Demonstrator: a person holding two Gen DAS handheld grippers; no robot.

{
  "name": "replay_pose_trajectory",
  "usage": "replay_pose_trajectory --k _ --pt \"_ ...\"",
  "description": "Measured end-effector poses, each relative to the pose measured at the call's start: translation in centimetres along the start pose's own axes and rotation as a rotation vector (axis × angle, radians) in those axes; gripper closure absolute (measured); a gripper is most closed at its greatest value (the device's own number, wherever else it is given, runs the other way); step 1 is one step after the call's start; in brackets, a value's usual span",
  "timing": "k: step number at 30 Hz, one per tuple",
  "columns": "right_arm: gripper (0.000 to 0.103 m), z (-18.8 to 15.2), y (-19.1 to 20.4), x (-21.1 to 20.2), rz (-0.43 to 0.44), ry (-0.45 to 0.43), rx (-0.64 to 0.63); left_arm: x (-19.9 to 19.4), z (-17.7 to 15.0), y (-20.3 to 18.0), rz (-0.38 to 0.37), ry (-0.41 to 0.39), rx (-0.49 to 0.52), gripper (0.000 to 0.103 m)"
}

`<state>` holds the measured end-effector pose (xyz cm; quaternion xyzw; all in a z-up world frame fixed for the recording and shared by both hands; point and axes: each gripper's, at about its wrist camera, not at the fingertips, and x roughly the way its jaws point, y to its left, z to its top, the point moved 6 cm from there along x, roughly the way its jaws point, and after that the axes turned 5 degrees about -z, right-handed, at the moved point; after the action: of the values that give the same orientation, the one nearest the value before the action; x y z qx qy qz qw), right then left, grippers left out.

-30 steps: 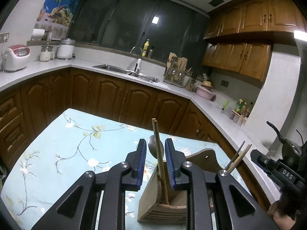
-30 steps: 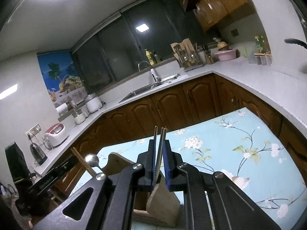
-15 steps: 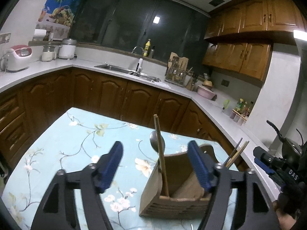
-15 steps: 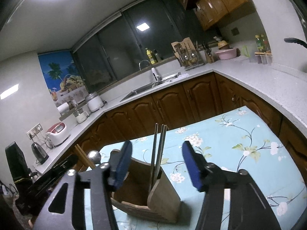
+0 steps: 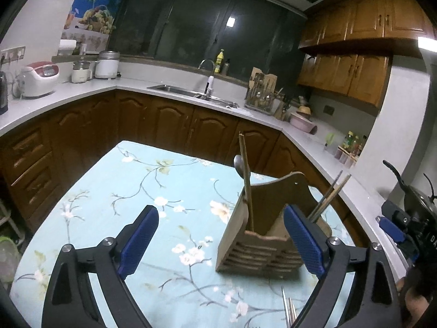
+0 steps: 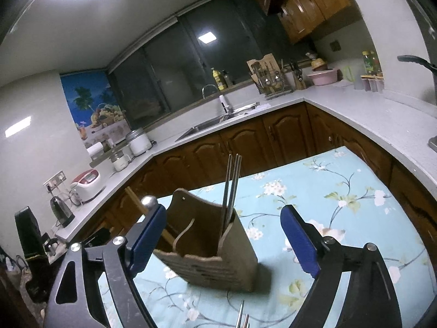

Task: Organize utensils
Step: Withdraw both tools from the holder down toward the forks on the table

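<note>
Utensil holder (image 5: 262, 235): wooden, slatted front, several compartments; stands upright on the table toward its far right corner as the left wrist view shows it.
Wooden chopsticks (image 5: 245, 180): upright in the holder's left compartment, tips above the rim.
Spoon (image 5: 240, 164): metal bowl showing just behind the wooden chopsticks; its compartment cannot be told.
Metal chopsticks (image 6: 231, 188): a pair, standing in the holder's right compartment, leaning slightly.
Loose metal utensils (image 5: 289, 309): tips only, lying on the table near its front edge, in front of the holder; type cannot be told.
Left gripper (image 5: 221, 243): jaws opening, wide apart, blue pads touching nothing; the holder stands between and beyond the fingers.
Right gripper (image 6: 224, 240): jaws opening, wide apart, pads clear of the holder, which stands between them.
Table (image 5: 109, 196): covered by a light blue floral cloth.
Countertop (image 6: 355, 114): white, runs around behind the table over brown cabinets.
Sink (image 5: 191, 93): set in the countertop below the dark window.
</note>
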<state>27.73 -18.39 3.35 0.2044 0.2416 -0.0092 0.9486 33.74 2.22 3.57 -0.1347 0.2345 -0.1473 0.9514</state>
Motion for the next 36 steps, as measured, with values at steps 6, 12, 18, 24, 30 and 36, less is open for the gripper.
replay_pose_trajectory --k 6,12,18,24,30,36 --pt "0.015 -0.9 0.4 -2.7 0.012 -0.002 0.010 -3.4 -1.1 -0.2 -0.015 0.013 -0.001 0.009" --pt "0.014 -2.1 0.5 -5.0 0.007 0.002 0.014 -6.7 -2.3 -0.7 -0.021 0.024 -0.004 0.009" --pt "0.014 -3.8 0.5 -7.0 -0.008 0.019 0.007 -9.1 -3.4 -0.9 -0.022 0.034 -0.016 0.009" --pt "0.013 -5.8 0.6 -8.9 -0.034 0.032 -0.039 -11.3 -4.4 -1.0 -0.025 0.053 -0.016 0.009" --pt "0.013 -7.9 0.3 -10.3 -0.058 0.069 -0.093 -13.3 -5.6 -1.0 -0.013 0.079 0.004 0.009" --pt "0.013 -9.5 -0.7 -11.5 -0.080 0.104 -0.081 -14.2 -7.0 -0.8 -0.006 0.119 -0.008 0.009"
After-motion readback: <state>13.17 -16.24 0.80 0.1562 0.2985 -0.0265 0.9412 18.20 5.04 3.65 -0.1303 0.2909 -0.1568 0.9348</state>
